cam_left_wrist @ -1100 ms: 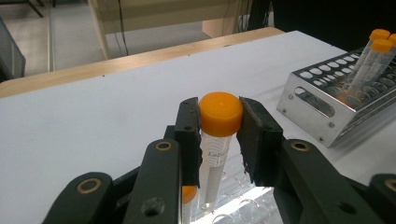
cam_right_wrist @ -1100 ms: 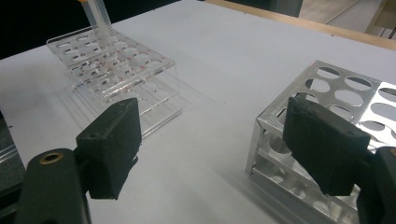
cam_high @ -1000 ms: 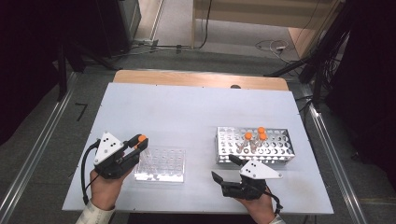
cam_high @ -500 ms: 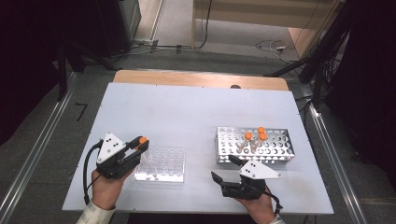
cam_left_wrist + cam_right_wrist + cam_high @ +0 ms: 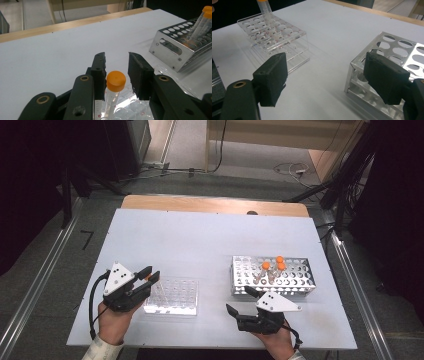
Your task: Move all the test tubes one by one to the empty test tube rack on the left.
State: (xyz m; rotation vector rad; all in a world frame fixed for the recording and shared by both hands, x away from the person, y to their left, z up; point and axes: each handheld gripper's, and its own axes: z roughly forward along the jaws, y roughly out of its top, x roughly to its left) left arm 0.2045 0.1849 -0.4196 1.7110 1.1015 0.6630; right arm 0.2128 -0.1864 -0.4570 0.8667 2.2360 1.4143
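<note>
One orange-capped tube (image 5: pixel 114 93) now stands in the clear rack (image 5: pixel 172 296); the left hand-held gripper (image 5: pixel 116 72) has opened around it, the right hand-held gripper (image 5: pixel 325 77) waits apart.

A white table (image 5: pixel 200 237) fills the scene, a wooden strip (image 5: pixel 215 205) running along its 12 o'clock edge. Grey floor (image 5: pixel 190 150) stretches beyond, where cables (image 5: pixel 292 169) trail at 1 o'clock. Metal rails (image 5: pixel 35 290) flank the table at 9 and 3 o'clock, dark equipment (image 5: pixel 120 145) standing at 11 o'clock.
</note>
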